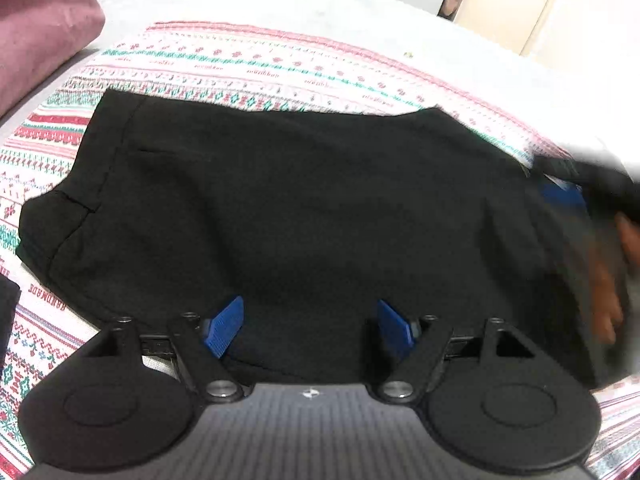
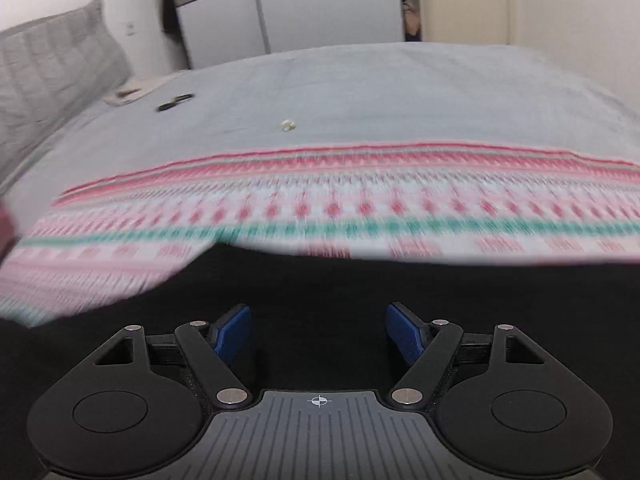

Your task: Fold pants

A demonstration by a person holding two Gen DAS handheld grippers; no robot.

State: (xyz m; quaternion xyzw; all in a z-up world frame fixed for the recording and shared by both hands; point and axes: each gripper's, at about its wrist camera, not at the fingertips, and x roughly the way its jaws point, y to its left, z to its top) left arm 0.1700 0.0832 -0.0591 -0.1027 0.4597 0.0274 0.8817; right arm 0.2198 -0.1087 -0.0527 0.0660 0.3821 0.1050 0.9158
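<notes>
On the bed, at its near edge, the items read as follows.

Pants: black pants point(image 1: 288, 208), matte woven cloth, folded into a broad, roughly rectangular pad lying flat on the patterned cloth; a stitched seam and a slit pocket line show near its left end in my left wrist view.

Patterned cloth: a knit-look spread point(image 1: 256, 68) in bands of pink, red and teal on white, lying under the pants; its far edge ends on the plain grey bed cover point(image 2: 400, 92).

Left hand-held gripper: my left hand-held gripper point(image 1: 310, 326) hangs over the near edge of the pants, its ribbed blue pads point(image 1: 224, 330) set wide apart, with nothing between them.

Right hand-held gripper: my right hand-held gripper point(image 2: 319, 334) is over the black fabric, jaws apart and nothing clamped; in the left wrist view it is only a blurred black and blue shape at the right end of the pants.

Hand: a hand point(image 1: 608, 280) at the right edge, motion-blurred, fingers hard to separate.

Hard to make out: a small dark object point(image 2: 175, 102) and a small pale speck point(image 2: 288, 125) on the grey cover, neither identifiable; the right wrist view is smeared sideways, so the pattern there is unclear; the near part of the pants is cut off by the gripper bodies.

Surroundings: a dusty-pink folded fabric point(image 1: 44, 28) at far left; a quilted grey pillow point(image 2: 52, 64); a pale wardrobe point(image 2: 320, 12) beyond the bed.
</notes>
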